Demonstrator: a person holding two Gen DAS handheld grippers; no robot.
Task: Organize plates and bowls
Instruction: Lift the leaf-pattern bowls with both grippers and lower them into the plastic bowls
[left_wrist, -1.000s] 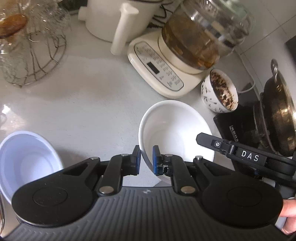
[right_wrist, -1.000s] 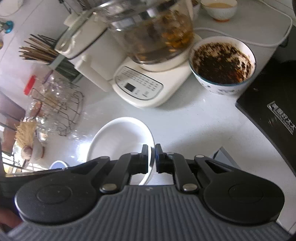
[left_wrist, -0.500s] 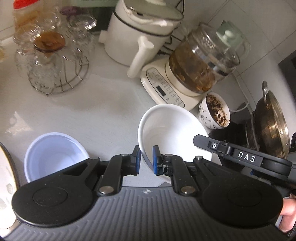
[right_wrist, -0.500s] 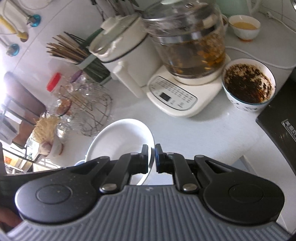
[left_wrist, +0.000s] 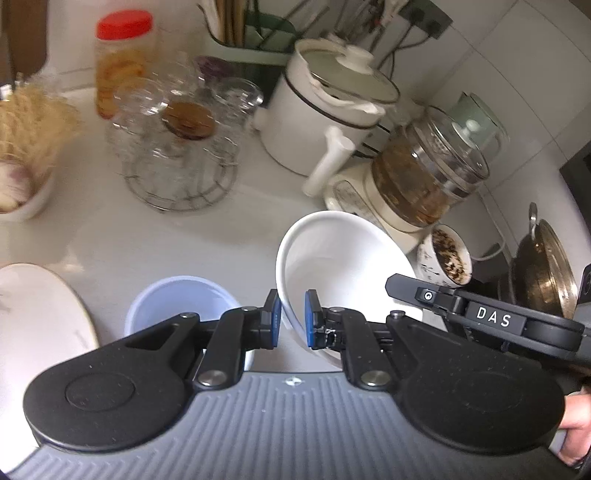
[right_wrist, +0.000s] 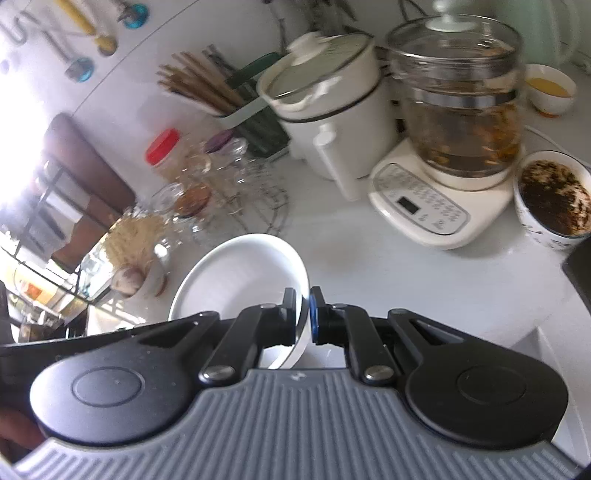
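Note:
A white bowl (left_wrist: 343, 258) hangs above the white counter, held by both grippers at once. My left gripper (left_wrist: 291, 319) is shut on its near left rim, blue pads on either side of the wall. My right gripper (right_wrist: 303, 314) is shut on the opposite rim of the same white bowl (right_wrist: 240, 280); in the left wrist view its black body (left_wrist: 491, 321) shows at the right. A pale blue bowl (left_wrist: 177, 306) stands on the counter below and left of the held bowl. A white plate (left_wrist: 40, 325) with a gold edge lies at the far left.
Behind stand a white electric pot (left_wrist: 325, 110), a glass kettle on a cream base (left_wrist: 424, 177), a patterned bowl of dark tea leaves (left_wrist: 448, 258) and a wire rack of upturned glasses (left_wrist: 177, 147). A red-capped jar (left_wrist: 123, 62), chopstick holder (right_wrist: 236, 107) and metal wok (left_wrist: 543, 273) ring the counter.
Both grippers have risen and pulled back with the white bowl between them. More of the counter's back row, the blue bowl and the white plate have come into view.

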